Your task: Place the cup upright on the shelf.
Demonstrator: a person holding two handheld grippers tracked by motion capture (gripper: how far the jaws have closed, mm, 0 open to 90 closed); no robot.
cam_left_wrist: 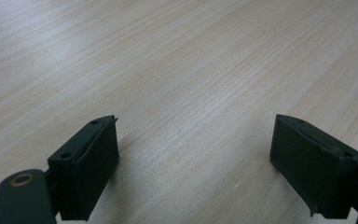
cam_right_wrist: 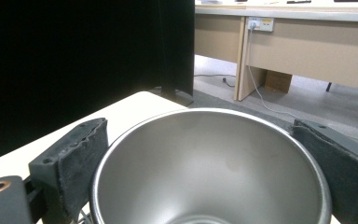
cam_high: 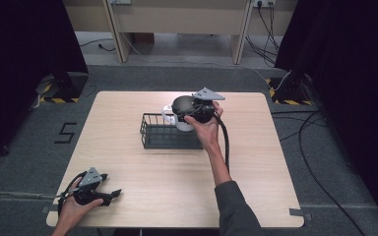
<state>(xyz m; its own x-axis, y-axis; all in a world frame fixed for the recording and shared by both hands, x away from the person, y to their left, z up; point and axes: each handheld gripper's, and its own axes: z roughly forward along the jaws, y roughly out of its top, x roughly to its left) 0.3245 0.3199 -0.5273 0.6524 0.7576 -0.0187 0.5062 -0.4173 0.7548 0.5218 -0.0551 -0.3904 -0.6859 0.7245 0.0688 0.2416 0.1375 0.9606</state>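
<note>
The right gripper (cam_right_wrist: pixel 205 154) clasps the steel-lined mug (cam_right_wrist: pixel 209 172) above the wire basket (cam_high: pixel 170 132).

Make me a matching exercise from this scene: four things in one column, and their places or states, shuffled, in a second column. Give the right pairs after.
Things:
1. mug
2. wire basket
3. left gripper
4. right gripper

States:
A. black, standing on the middle of the table
B. jaws wide apart above bare wood at the near left corner
C. white outside, metal inside, held over the basket's far right end
D. shut on the mug's rim

Pairs: 1-C, 2-A, 3-B, 4-D
</note>
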